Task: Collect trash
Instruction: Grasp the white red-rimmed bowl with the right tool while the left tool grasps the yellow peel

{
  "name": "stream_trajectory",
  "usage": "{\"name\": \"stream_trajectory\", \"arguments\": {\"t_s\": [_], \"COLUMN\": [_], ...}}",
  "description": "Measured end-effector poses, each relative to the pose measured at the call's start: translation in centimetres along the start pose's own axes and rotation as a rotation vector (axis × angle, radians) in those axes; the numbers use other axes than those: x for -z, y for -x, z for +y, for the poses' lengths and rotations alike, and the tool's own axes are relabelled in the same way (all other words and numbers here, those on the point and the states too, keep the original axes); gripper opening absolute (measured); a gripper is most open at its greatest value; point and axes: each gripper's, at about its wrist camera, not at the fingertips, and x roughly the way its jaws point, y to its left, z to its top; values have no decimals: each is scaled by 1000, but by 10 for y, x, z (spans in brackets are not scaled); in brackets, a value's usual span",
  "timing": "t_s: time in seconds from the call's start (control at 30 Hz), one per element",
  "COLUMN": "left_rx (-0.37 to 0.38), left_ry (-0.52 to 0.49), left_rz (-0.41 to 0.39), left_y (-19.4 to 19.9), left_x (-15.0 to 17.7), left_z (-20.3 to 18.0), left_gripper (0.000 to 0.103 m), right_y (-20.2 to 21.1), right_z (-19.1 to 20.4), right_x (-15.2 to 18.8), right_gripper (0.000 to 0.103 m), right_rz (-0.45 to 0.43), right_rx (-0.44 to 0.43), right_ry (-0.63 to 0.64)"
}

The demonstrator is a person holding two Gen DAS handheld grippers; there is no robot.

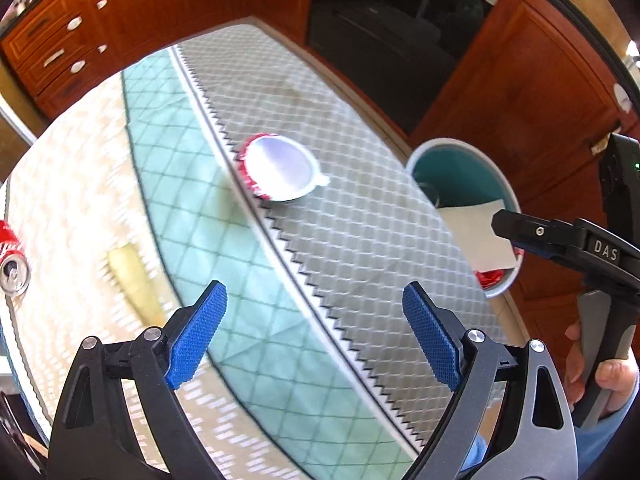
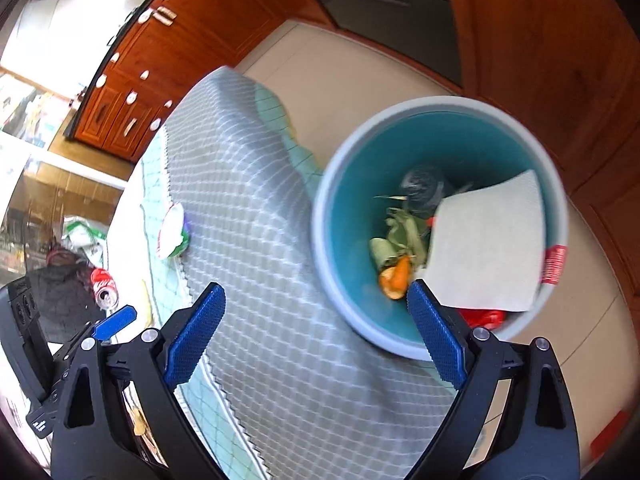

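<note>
While both views are smearing with motion blur, the left gripper (image 1: 314, 334) is hanging over the table with its blue ribbed pads spread wide and nothing between them. Ahead of those jaws a round foil-lidded cup (image 1: 280, 169) with a crimped red rim is lying tilted on the grey lattice-patterned cloth (image 1: 360, 220); its label is not showing. Off to the jaws' left a red soda can (image 1: 12, 258) is getting cut off by the frame edge, its lettering too clipped to read. The right gripper (image 2: 316, 330) is also standing wide open and empty, poised half over the cloth and half over the bin (image 2: 558, 200), a round teal-lined tub with a pale rim, sitting just beyond its right-hand pad. Inside, a flat white paper sheet (image 2: 488, 244) is covering part of the scraps (peel and something dark, hard to make out). Letters reading "DAS" are showing on the right gripper's body in the left view.
</note>
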Motion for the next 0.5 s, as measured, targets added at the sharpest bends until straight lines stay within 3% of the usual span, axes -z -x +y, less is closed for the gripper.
{"name": "stream_trajectory", "arguments": {"t_s": [0.27,0.5], "left_rx": [-29,-33], "left_ry": [142,191], "left_rz": [-10,-28], "left_y": [8,9], "left_x": [16,21], "left_z": [83,123], "left_gripper": [90,90], "right_y": [-41,-80], "right_z": [79,139], "right_x": [4,-2], "right_gripper": [88,88], "right_rz": [71,79], "right_rx": [-4,27], "right_ry": [166,284]}}
